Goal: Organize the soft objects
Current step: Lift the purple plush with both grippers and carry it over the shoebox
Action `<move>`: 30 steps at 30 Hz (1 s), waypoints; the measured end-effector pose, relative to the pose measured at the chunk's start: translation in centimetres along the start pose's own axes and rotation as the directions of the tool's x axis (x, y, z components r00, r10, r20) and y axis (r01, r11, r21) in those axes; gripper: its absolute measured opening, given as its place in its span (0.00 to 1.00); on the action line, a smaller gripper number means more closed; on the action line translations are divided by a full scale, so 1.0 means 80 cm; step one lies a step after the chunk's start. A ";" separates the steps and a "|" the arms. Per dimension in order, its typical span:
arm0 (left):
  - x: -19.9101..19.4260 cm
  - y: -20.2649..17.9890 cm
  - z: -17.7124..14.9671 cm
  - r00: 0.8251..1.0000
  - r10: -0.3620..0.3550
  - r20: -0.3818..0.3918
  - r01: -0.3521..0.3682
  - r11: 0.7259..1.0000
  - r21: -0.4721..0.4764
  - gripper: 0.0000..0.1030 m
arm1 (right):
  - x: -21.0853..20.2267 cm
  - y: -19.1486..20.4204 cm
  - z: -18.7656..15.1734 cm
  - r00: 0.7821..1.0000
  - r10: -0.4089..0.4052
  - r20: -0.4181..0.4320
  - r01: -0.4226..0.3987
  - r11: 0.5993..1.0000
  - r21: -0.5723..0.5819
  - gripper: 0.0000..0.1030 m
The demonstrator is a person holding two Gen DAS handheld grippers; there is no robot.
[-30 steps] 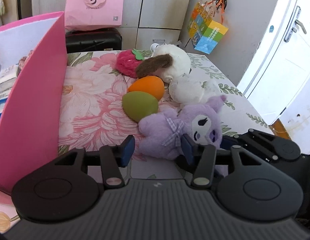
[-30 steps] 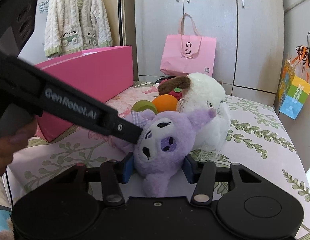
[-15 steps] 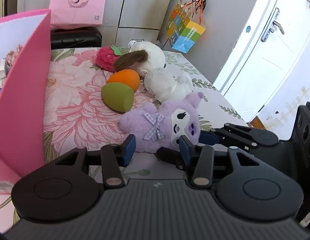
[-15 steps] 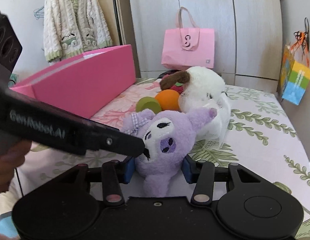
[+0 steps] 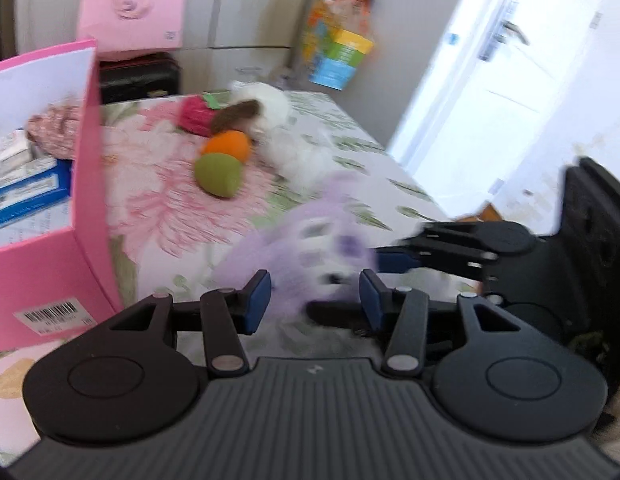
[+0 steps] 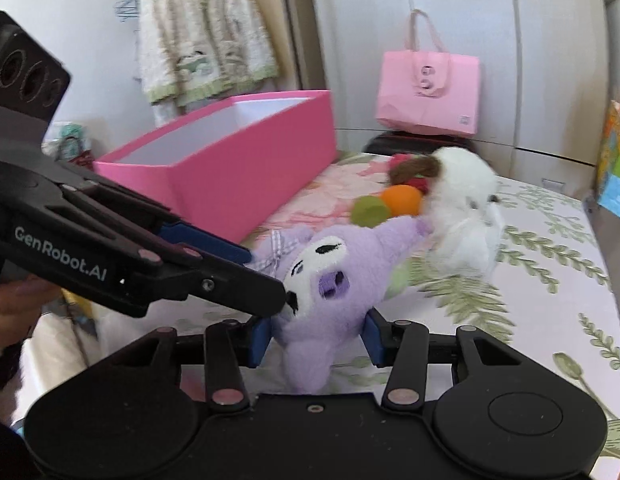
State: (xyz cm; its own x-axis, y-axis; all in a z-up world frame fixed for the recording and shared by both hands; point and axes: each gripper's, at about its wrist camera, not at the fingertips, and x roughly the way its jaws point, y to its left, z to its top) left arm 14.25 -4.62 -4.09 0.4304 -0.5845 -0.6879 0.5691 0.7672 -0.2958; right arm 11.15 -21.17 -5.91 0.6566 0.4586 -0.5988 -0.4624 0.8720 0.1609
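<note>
A purple plush [image 6: 329, 280] with a white face hangs just above the floral bedspread [image 6: 549, 280]. My right gripper [image 6: 315, 338] is shut on its lower body, and its jaws are closing further into the soft fabric. My left gripper [image 6: 266, 278] comes in from the left and pinches the plush's head by the checked bow. In the left wrist view the plush [image 5: 310, 232] is blurred between the left gripper's [image 5: 314, 300] blue pads, with the right gripper's fingers [image 5: 449, 248] coming in from the right. An open pink box [image 6: 238, 168] stands to the left.
A green ball [image 5: 220, 174], an orange ball [image 5: 230, 146], a red strawberry plush [image 5: 196, 118] and a white dog plush [image 6: 461, 208] lie further along the bed. The pink box [image 5: 86, 200] holds packets. A pink bag [image 6: 427, 92] sits by the wardrobe.
Both grippers have risen with the purple plush, lifting it off the bedspread. The left wrist view has swung, so more of the pink box's inside shows. The other toys have not moved.
</note>
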 end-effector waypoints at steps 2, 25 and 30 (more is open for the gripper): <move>-0.010 -0.008 -0.004 0.999 -0.035 -0.028 0.035 0.999 0.003 0.45 | -0.007 0.013 0.002 0.997 0.073 -0.009 -0.073 0.997 -0.006 0.46; 0.010 0.061 -0.049 0.991 0.124 0.056 -0.107 0.965 -0.240 0.51 | 0.045 0.016 0.004 0.992 -0.015 -0.121 0.007 0.997 -0.071 0.48; 0.028 0.072 -0.054 0.991 0.126 0.041 -0.109 0.950 -0.292 0.40 | 0.053 0.019 0.000 0.993 -0.032 -0.116 0.017 0.992 -0.127 0.48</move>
State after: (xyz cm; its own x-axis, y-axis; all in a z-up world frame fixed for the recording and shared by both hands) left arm 15.48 -0.35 -10.15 0.5270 -0.4930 -0.6923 0.2890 0.8700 -0.3995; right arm 13.21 -17.90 -8.16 0.5976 0.4076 -0.6905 -0.5228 0.8510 0.0499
